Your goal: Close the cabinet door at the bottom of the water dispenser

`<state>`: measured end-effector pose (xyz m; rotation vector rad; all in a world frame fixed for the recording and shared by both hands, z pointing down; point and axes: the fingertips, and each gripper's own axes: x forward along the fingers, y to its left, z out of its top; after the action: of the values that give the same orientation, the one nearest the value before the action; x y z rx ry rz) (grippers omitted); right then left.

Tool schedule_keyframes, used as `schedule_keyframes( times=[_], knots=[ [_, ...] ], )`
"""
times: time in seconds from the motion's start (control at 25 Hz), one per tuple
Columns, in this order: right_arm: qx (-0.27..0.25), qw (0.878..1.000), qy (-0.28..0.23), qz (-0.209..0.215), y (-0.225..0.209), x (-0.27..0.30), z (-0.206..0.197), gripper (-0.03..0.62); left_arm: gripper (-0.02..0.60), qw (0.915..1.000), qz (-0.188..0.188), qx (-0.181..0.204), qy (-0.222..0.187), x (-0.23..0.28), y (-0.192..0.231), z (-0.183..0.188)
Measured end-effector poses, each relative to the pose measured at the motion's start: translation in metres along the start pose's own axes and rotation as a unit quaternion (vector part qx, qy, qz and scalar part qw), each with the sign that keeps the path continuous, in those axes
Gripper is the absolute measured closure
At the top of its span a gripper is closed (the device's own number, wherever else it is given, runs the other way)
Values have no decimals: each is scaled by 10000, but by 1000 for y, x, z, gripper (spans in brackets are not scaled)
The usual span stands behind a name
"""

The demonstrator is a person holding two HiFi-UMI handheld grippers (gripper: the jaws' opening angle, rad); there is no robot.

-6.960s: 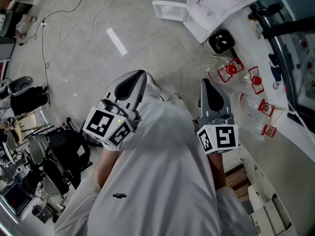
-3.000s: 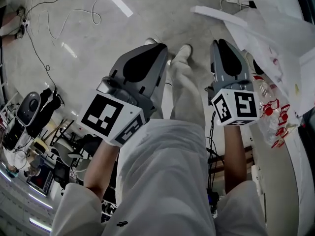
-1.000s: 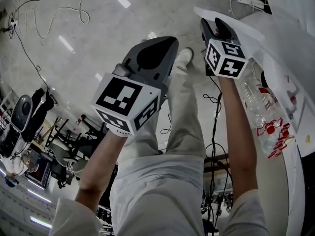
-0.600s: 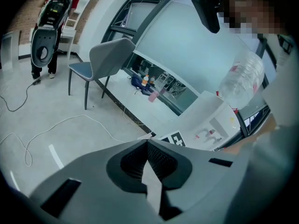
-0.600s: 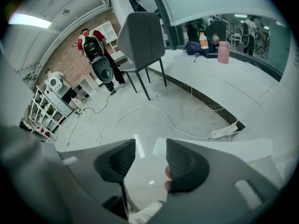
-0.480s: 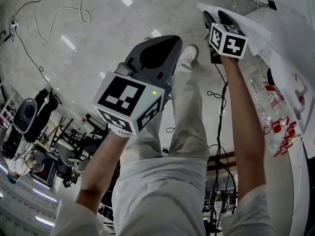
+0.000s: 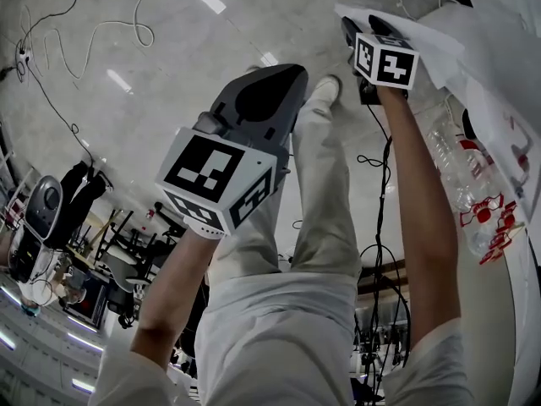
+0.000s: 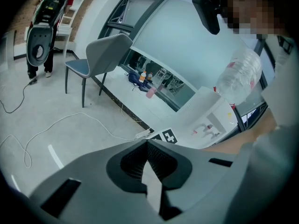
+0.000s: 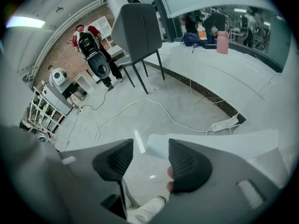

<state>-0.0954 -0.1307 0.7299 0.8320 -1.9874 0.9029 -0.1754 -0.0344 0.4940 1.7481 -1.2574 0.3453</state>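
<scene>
White and flat, the cabinet door (image 9: 215, 146) lay low beside the floor, its corner between the spread, just-opened jaws of the right gripper (image 9: 150, 149), untouched. It looked light, stiff and slippery, so a push near its free edge would probably serve. The left gripper (image 8: 147, 143) was pressed together, empty.

The door (image 9: 210, 143) is a plain white, flat panel with a rounded free corner. It stands open, swung out over the grey floor (image 9: 154, 111), and is seen nearly edge-on, with its long edge about level.
</scene>
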Motion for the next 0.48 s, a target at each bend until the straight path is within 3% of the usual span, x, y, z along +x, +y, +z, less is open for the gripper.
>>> schedule_keyframes(
  times=[0.48],
  knots=[
    [284, 9994, 166, -103, 10, -23, -55, 362, 580, 9996, -189, 178, 149, 8, -16, 0]
  ],
)
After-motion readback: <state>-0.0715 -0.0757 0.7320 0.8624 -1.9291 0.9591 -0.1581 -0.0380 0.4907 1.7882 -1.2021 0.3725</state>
